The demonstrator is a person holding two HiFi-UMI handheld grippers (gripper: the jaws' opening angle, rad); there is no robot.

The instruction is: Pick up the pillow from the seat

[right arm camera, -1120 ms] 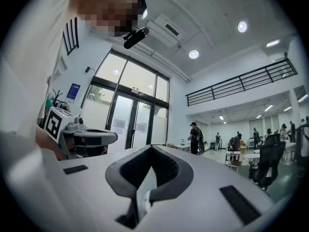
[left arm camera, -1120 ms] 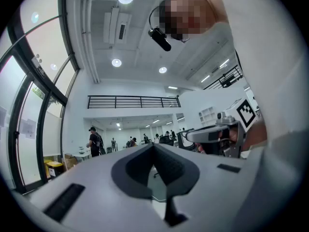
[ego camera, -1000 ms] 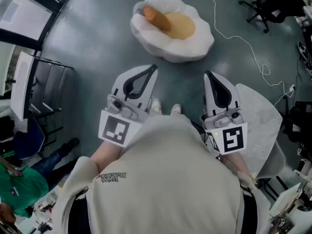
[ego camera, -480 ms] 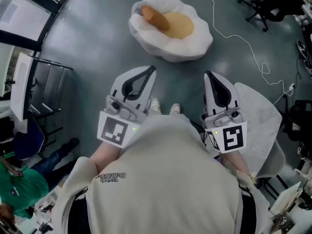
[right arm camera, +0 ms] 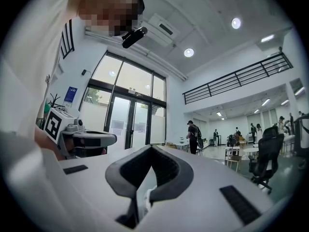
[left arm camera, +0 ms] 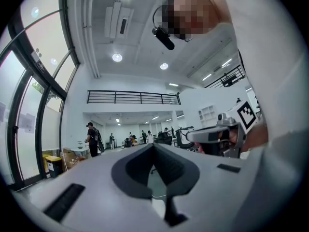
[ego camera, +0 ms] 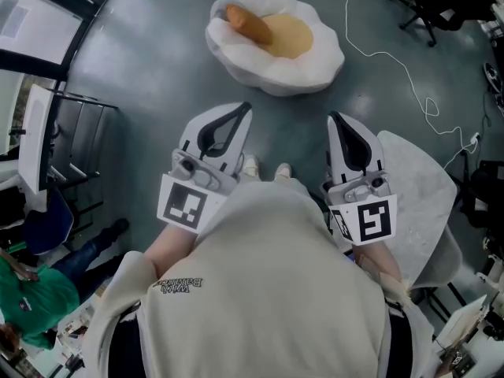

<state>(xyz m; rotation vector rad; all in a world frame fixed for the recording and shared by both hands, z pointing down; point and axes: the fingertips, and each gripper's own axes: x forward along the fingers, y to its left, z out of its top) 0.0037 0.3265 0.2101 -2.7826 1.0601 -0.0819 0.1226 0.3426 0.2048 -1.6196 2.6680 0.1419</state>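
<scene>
both grippers are pressed together and carry nothing. the left gripper (ego camera: 246,109) and the right gripper (ego camera: 332,119) point level, side by side. the orange pillow (ego camera: 249,24) lies tilted in the white seat (ego camera: 319,63), which sits on the grey floor (ego camera: 157,77) ahead, well apart from either tip. this looks like the approach step, with no grasp begun. the next move calls for closing the gap, lowering a gripper toward the pillow, and spreading its jaws before pinching it.
</scene>
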